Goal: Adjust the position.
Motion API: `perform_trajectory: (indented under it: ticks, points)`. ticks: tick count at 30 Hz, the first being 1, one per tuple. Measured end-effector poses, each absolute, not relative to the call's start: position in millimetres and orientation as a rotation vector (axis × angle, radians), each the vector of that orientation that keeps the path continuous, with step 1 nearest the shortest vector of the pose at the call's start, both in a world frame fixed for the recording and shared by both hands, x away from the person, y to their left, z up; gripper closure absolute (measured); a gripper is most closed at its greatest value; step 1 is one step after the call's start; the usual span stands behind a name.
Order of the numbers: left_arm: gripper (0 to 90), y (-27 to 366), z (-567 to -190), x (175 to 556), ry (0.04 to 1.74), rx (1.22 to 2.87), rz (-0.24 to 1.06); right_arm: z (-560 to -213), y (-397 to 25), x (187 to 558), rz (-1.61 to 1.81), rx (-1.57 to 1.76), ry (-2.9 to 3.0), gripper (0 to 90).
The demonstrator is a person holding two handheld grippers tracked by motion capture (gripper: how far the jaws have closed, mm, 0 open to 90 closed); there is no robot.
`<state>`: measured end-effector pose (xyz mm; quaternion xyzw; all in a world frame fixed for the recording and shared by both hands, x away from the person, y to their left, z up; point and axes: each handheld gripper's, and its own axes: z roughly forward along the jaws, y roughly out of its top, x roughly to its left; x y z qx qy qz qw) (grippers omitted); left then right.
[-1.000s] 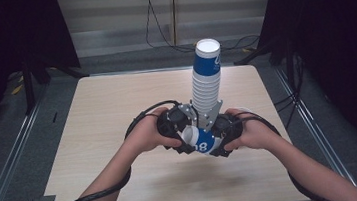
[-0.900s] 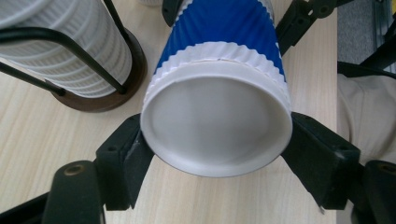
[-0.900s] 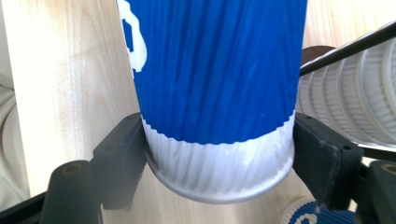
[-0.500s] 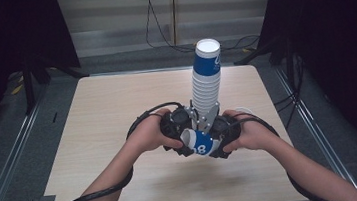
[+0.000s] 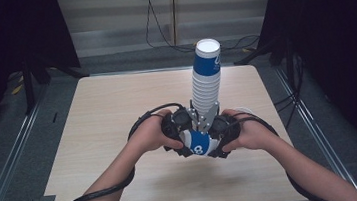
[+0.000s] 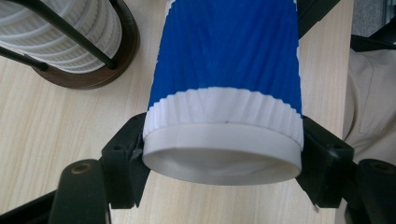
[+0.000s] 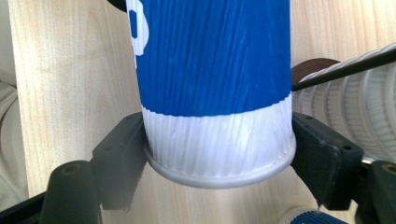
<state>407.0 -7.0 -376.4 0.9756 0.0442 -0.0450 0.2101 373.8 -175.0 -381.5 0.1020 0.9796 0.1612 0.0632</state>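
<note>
A blue paper cup (image 5: 200,142) with a white ribbed band lies sideways just above the table, held between both grippers. My left gripper (image 5: 184,136) is shut on one end of the cup (image 6: 224,93), its jaws pressing the white band from both sides. From the opposite side my right gripper (image 5: 217,137) is shut on the other end of the cup (image 7: 215,70), just above a rolled lip. A tall stack of cups (image 5: 206,80) stands right behind the grippers in a wire holder with a brown base (image 6: 100,74).
The light wooden table (image 5: 112,112) has open room to the left and front. Cables trail from both grippers off the near edge. A small white round thing (image 5: 243,109) lies behind the right hand. Dark floor and metal rails surround the table.
Both grippers, with the cup between them, have shifted slightly left and stay low in front of the stack. The grip is unchanged.
</note>
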Motion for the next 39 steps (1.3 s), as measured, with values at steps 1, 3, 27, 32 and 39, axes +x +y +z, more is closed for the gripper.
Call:
perform_trajectory:
  ticks: [1,3,27,32,39]
  points:
    - [29.0,-6,-378,407,0.127,2.713,-0.127,-381,-175,374,0.486,0.307,2.959,23.4]
    - [29.6,-5,-378,407,0.125,2.719,-0.128,-381,-175,374,0.493,0.301,2.960,23.3]
    - [30.3,13,-383,408,0.159,2.586,-0.143,-378,-178,374,0.625,0.317,2.897,13.8]
    - [30.3,17,-386,407,0.177,2.548,-0.160,-380,-182,374,0.707,0.319,2.889,12.1]
    - [30.3,21,-387,409,0.178,2.525,-0.162,-383,-183,373,0.757,0.352,2.864,12.2]
